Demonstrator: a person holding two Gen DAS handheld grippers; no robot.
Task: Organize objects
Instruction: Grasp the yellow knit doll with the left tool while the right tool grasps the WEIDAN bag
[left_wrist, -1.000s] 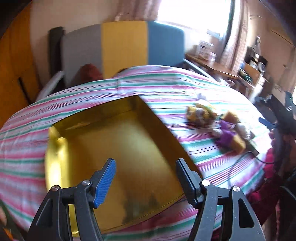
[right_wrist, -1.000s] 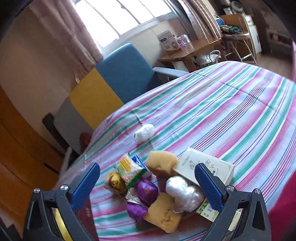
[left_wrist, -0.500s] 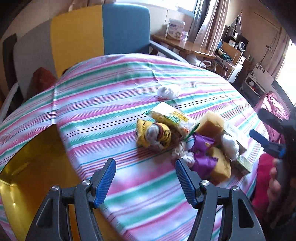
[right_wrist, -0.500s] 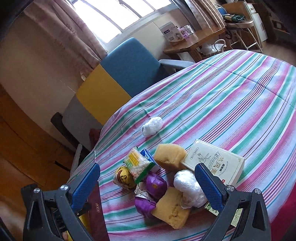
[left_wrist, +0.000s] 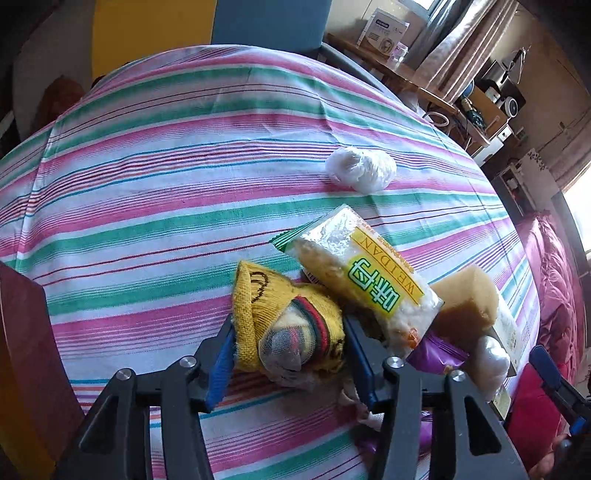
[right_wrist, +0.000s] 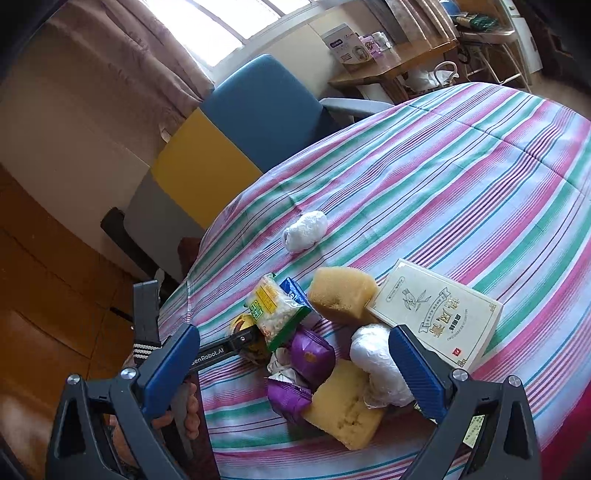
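A yellow knitted bundle (left_wrist: 288, 317) with red and green bands lies at the left end of a pile on the striped tablecloth (left_wrist: 166, 206). My left gripper (left_wrist: 288, 332) points steeply down on it. Its jaws are closing, and both blue pads touch the bundle's sides. In the right wrist view the same bundle (right_wrist: 240, 323) peeks out beside one of the left gripper's fingers (right_wrist: 221, 350). A green and yellow snack packet (left_wrist: 369, 280) leans on the bundle. My right gripper (right_wrist: 291, 336) hovers open above the pile, with nothing between its pads.
The pile also holds two tan sponges (right_wrist: 340, 295) (right_wrist: 347, 406), purple packets (right_wrist: 312, 354), a white wrapped lump (right_wrist: 376, 362) and a cream box (right_wrist: 436, 314). A white plastic ball (left_wrist: 360, 170) lies apart farther back. A dark red box edge (left_wrist: 26, 350) stands at left. Chairs stand behind the table.
My left gripper swung from over the gold tray to the pile, came down, and narrowed its jaws around the yellow bundle. The right gripper barely moved.
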